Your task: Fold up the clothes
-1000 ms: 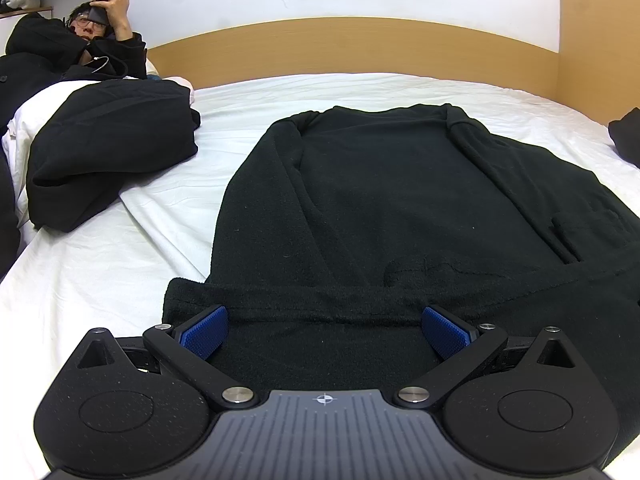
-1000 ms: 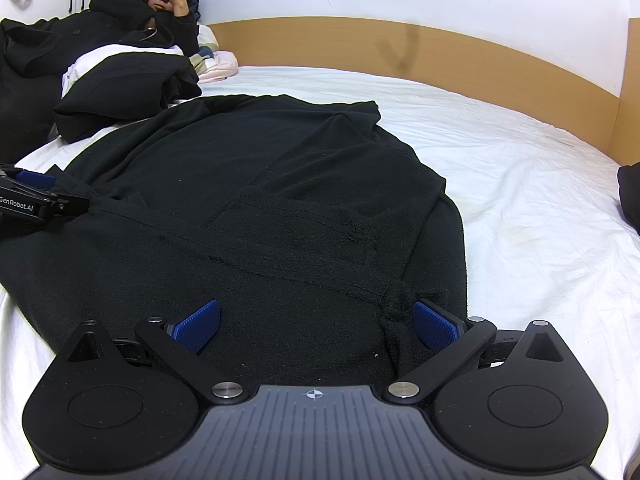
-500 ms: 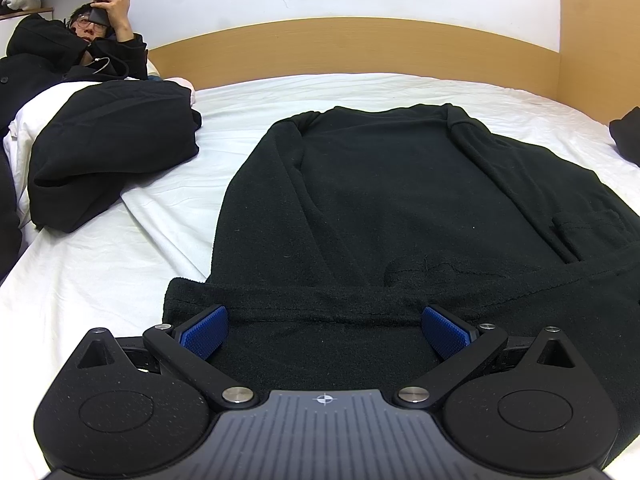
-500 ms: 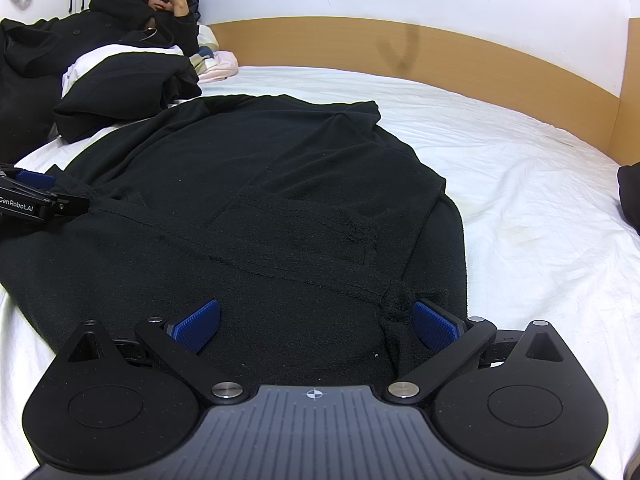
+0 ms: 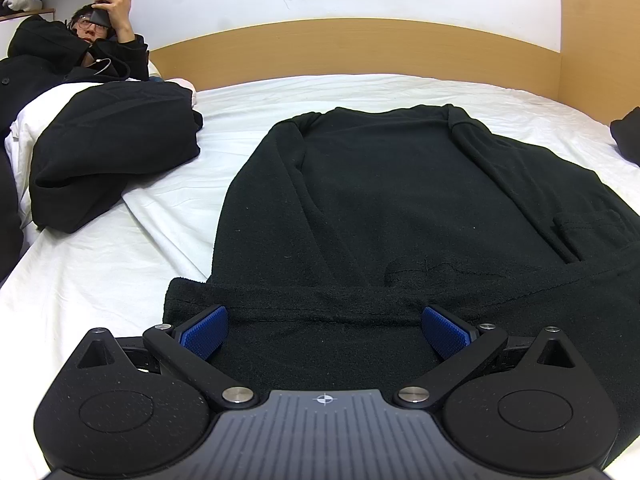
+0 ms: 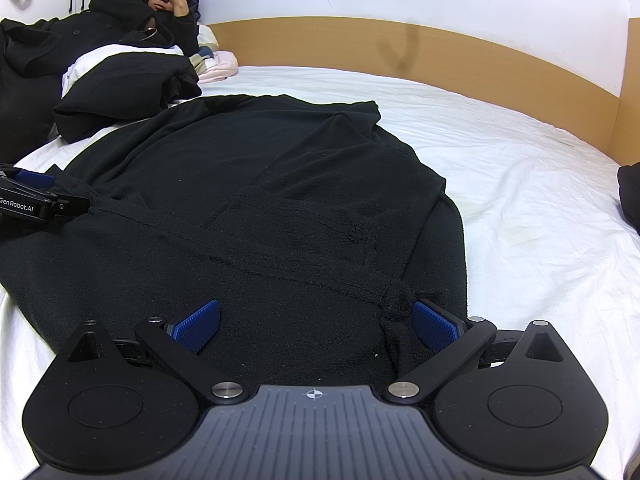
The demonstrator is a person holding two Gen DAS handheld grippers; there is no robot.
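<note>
Your black fleece garment (image 5: pixel 400 208) lies spread flat on the white bed (image 5: pixel 120 280), collar end toward the wooden headboard (image 5: pixel 360 48), hem end nearest you. A narrow band along the near edge already looks turned over, with a stitched seam running across it.

Your left gripper (image 5: pixel 326 330) sits over the near left part of that band, its fingers (image 5: pixel 204 332) spread wide and grasping nothing; the cloth lies between them, uncaught. Your right gripper (image 6: pixel 316 326) is in the same state over the near right side, fingers (image 6: pixel 434 326) released, one of them just beside a small bunched knot of fabric at the seam. From the right wrist view you can see the left gripper resting at the garment's far left edge.

Expect this fleece to be soft, thick and limp, with moderate weight for its size. It will not slip much between the ribbed blue pads, but it will sag and drag on the sheet, and the sheet may wrinkle with it. Take hold at the two near corners of the folded band, biting through both layers so the turned edge does not unroll as you lift. Avoid pinching the sheet underneath.

A second dark pile (image 5: pixel 112 152) sits well apart at the left, beside a person (image 5: pixel 80 56) lying there with a phone.
</note>
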